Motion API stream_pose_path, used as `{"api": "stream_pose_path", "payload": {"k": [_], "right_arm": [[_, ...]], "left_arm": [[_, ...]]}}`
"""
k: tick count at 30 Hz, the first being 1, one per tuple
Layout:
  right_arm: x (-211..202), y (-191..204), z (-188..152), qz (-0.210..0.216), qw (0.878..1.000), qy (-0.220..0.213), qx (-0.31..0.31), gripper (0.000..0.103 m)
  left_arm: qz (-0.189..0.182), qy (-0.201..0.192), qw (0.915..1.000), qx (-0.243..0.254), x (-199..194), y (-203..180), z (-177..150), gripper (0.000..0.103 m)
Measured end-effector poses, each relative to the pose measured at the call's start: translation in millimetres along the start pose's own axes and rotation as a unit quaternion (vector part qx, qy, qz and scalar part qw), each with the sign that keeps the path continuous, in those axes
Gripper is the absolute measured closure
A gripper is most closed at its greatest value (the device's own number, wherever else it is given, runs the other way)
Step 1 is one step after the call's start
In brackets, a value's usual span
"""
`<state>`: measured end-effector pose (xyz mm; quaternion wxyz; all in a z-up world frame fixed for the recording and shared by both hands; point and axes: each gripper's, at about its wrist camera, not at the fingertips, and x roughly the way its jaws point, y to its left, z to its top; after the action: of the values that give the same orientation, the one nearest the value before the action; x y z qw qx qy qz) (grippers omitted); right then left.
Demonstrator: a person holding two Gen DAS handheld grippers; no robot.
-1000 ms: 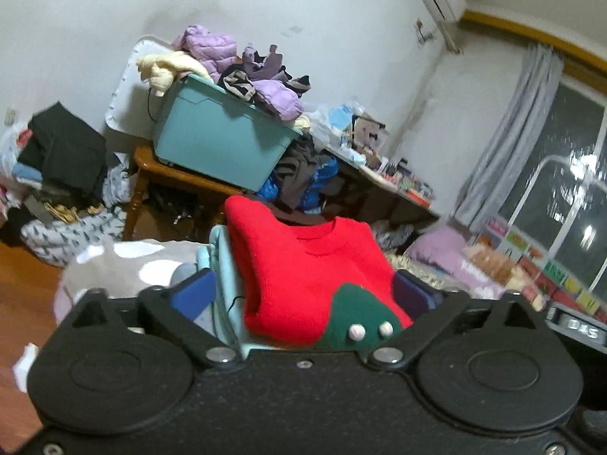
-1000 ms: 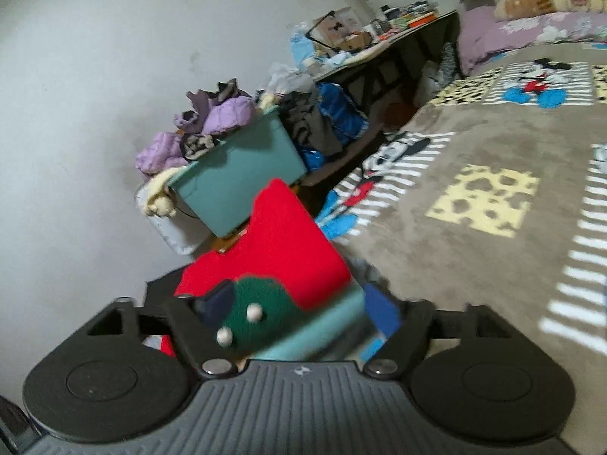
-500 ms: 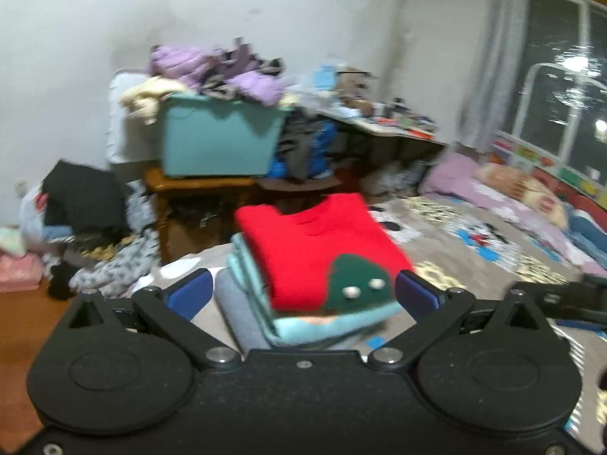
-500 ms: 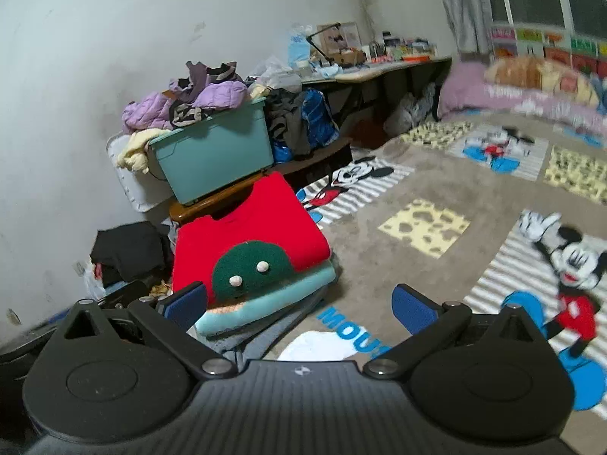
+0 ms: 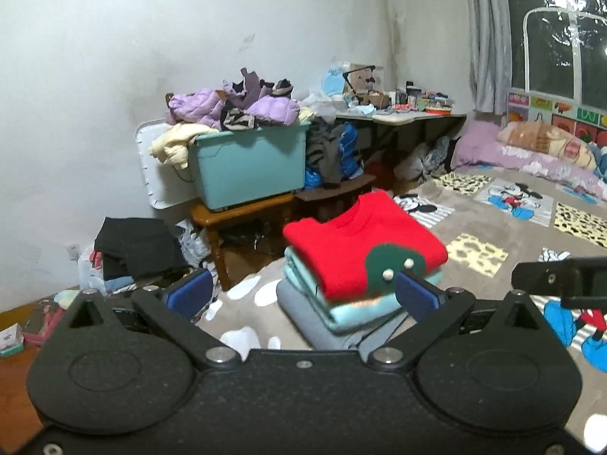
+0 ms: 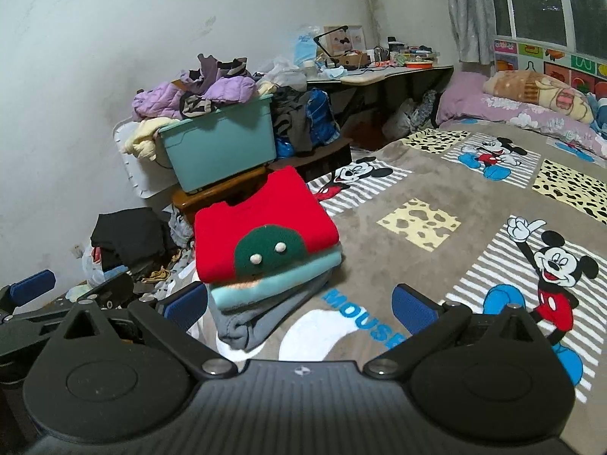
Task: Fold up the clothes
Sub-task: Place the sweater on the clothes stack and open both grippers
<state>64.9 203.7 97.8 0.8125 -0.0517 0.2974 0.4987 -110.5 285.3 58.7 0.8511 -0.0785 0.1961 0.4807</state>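
1. Your folded red knit sweater with the green patch [image 6: 261, 223] tops a neat stack of pale blue and grey folded garments [image 6: 265, 299] on the near-left corner of the cartoon-print bed blanket [image 6: 436, 189].
2. The right gripper [image 6: 299, 305] has just spread wide, empty — the left gripper [image 5: 303, 292] gapes empty too.
3. Draw both clear without brushing the stack — then fetch the next garment, probably from the heaped teal plastic bin [image 6: 224, 148] beyond.

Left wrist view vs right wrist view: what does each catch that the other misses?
Left wrist only: the small box on the wooden floor and the right gripper's side at frame right.

Right wrist only: the waving Mickey print, the MOUSE lettering, and the left gripper's pad at frame left.

Both: the folded stack topped by the red sweater, the teal bin, and each view's own gripper open, clear of the stack.
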Motion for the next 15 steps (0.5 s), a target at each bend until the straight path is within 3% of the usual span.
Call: {"api": "stream_pose_path", "payload": {"k": [5,15], "right_arm": [[-7,5,-9,0.000,1.000,0.001,0.000,0.000],[-13,8,-20,0.001,1.000,0.004,0.002,0.000]], "left_arm": [[-0.015,0.023,0.9996,-0.008,-1,1,-8,0.000],[-0.027,0.018,0.9995,-0.007,-16,0,-6,0.000]]}}
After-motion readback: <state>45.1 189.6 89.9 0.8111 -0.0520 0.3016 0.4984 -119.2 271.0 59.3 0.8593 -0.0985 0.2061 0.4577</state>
